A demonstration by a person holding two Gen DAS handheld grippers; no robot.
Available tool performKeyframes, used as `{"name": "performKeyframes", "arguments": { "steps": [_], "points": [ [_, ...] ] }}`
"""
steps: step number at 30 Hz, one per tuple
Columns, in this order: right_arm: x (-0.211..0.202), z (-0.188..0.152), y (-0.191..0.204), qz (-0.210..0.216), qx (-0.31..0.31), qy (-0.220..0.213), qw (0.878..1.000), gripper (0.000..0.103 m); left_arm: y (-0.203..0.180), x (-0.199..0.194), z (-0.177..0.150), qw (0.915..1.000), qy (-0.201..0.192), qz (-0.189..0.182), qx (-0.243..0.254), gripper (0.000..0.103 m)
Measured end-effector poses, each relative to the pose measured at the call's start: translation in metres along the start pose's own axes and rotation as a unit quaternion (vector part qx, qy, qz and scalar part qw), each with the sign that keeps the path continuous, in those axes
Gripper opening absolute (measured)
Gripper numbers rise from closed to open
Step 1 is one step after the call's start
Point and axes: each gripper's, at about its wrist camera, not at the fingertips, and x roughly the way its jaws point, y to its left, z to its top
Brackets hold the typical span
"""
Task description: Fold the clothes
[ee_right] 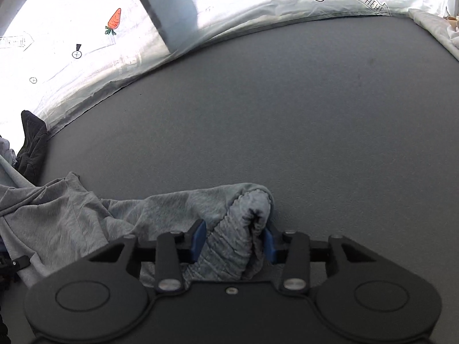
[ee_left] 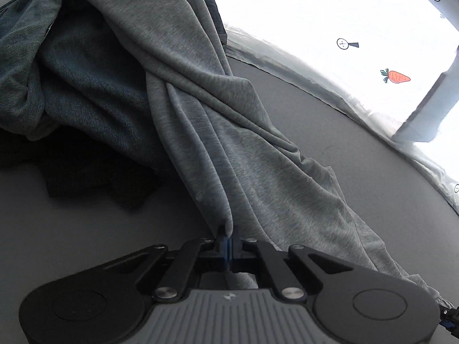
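- Left gripper (ee_left: 229,243): blue pads pressed together, pinching a fold of the grey garment (ee_left: 229,132); the cloth runs taut from the pads up and away in long twisted pleats.
- Right gripper (ee_right: 233,240): blue pads spread, with a bunched, ribbed end of the same grey garment (ee_right: 238,229) lying between them; contact with either pad cannot be confirmed.
- Garment position: drawn across the grey surface (ee_right: 287,114), one end at each gripper, its middle lying in loose creases.
- Nearby items: a blue-grey denim-like piece (ee_left: 71,86) is heaped just beside the garment, partly under it; a black cloth (ee_left: 94,177) lies below that heap.
- A further dark cloth (ee_right: 33,140) sits at the surface edge.
- Surroundings: a white printed sheet (ee_right: 86,57) borders the surface, showing a carrot picture (ee_right: 114,20) and crossed-circle marks.
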Motion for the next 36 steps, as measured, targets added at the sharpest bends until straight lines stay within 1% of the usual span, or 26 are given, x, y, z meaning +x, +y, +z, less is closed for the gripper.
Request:
{"name": "performKeyframes", "arguments": {
  "steps": [1, 3, 5, 7, 10, 11, 12, 15, 16, 18, 19, 20, 21, 22, 23, 24, 25, 26, 27, 28, 29, 30, 31, 34, 36],
  "points": [
    [-0.003, -0.001, -0.003, 0.004, -0.001, -0.005, 1.000, 0.013, -0.005, -0.007, -0.002, 0.9999, -0.007, -0.004, 0.005, 0.000],
    [-0.012, -0.003, -0.019, 0.028, 0.034, -0.021, 0.999, 0.009, -0.021, -0.025, -0.009, 0.9994, -0.022, -0.004, 0.025, 0.000],
    [-0.022, -0.002, -0.038, 0.048, 0.075, -0.039, 0.995, 0.008, -0.041, -0.046, -0.020, 0.9981, -0.037, -0.008, 0.048, 0.000],
    [-0.034, 0.000, -0.053, 0.055, 0.080, -0.059, 0.994, 0.007, -0.066, -0.068, -0.033, 0.9958, -0.052, -0.016, 0.074, 0.000],
    [-0.056, 0.010, -0.084, 0.048, 0.088, -0.095, 0.990, 0.007, -0.104, -0.100, -0.053, 0.9907, -0.075, -0.030, 0.110, 0.000],
    [-0.064, 0.014, -0.096, 0.042, 0.092, -0.108, 0.989, 0.007, -0.126, -0.113, -0.063, 0.9874, -0.085, -0.038, 0.128, 0.000],
    [-0.075, 0.021, -0.112, 0.033, 0.095, -0.125, 0.987, 0.007, -0.149, -0.127, -0.074, 0.9828, -0.094, -0.051, 0.150, 0.000],
    [-0.107, 0.043, -0.158, 0.001, 0.101, -0.176, 0.979, 0.006, -0.211, -0.157, -0.103, 0.9686, -0.102, -0.114, 0.196, 0.000],
    [-0.121, 0.052, -0.174, -0.020, 0.093, -0.197, 0.976, 0.006, -0.235, -0.164, -0.114, 0.9617, -0.098, -0.146, 0.211, 0.000],
    [-0.149, 0.072, -0.207, -0.061, 0.078, -0.236, 0.967, 0.006, -0.286, -0.172, -0.141, 0.9455, -0.087, -0.200, 0.242, 0.000],
    [-0.163, 0.081, -0.221, -0.079, 0.079, -0.250, 0.962, 0.007, -0.312, -0.171, -0.156, 0.9358, -0.071, -0.226, 0.261, 0.001],
    [-0.174, 0.090, -0.236, -0.091, 0.078, -0.253, 0.960, 0.007, -0.332, -0.167, -0.172, 0.9270, -0.055, -0.241, 0.282, 0.008],
    [-0.182, 0.101, -0.256, -0.105, 0.074, -0.246, 0.961, 0.009, -0.352, -0.163, -0.187, 0.9174, -0.038, -0.255, 0.303, 0.010],
    [-0.185, 0.108, -0.269, -0.120, 0.073, -0.234, 0.962, 0.021, -0.367, -0.157, -0.200, 0.9100, -0.018, -0.253, 0.328, 0.016],
    [-0.187, 0.113, -0.284, -0.143, 0.071, -0.221, 0.962, 0.031, -0.376, -0.152, -0.207, 0.9067, -0.007, -0.244, 0.344, 0.018],
    [-0.189, 0.113, -0.294, -0.156, 0.067, -0.217, 0.961, 0.046, -0.384, -0.146, -0.214, 0.9033, 0.003, -0.236, 0.358, 0.018],
    [-0.191, 0.109, -0.300, -0.159, 0.062, -0.216, 0.961, 0.057, -0.386, -0.142, -0.213, 0.9079, 0.007, -0.228, 0.352, 0.019],
    [-0.192, 0.102, -0.304, -0.155, 0.059, -0.214, 0.963, 0.058, -0.383, -0.139, -0.209, 0.9161, 0.010, -0.222, 0.334, 0.023],
    [-0.190, 0.090, -0.309, -0.147, 0.059, -0.206, 0.966, 0.060, -0.376, -0.133, -0.201, 0.9262, 0.012, -0.217, 0.308, 0.026],
    [-0.185, 0.079, -0.310, -0.141, 0.061, -0.194, 0.969, 0.063, -0.366, -0.126, -0.193, 0.9371, 0.013, -0.209, 0.280, 0.032],
    [-0.180, 0.068, -0.311, -0.135, 0.063, -0.181, 0.972, 0.063, -0.357, -0.119, -0.186, 0.9478, 0.012, -0.196, 0.251, 0.033],
    [-0.174, 0.057, -0.311, -0.130, 0.065, -0.168, 0.975, 0.063, -0.350, -0.115, -0.182, 0.9559, 0.011, -0.183, 0.230, 0.033],
    [-0.166, 0.045, -0.308, -0.129, 0.069, -0.154, 0.977, 0.063, -0.337, -0.109, -0.174, 0.9675, 0.013, -0.157, 0.198, 0.033],
    [-0.147, 0.012, -0.302, -0.119, 0.102, -0.119, 0.980, 0.061, -0.294, -0.101, -0.156, 0.9854, 0.020, -0.096, 0.139, 0.033],
    [-0.140, -0.008, -0.300, -0.113, 0.135, -0.104, 0.979, 0.060, -0.266, -0.101, -0.155, 0.9912, 0.027, -0.072, 0.108, 0.033]
  ]
}}
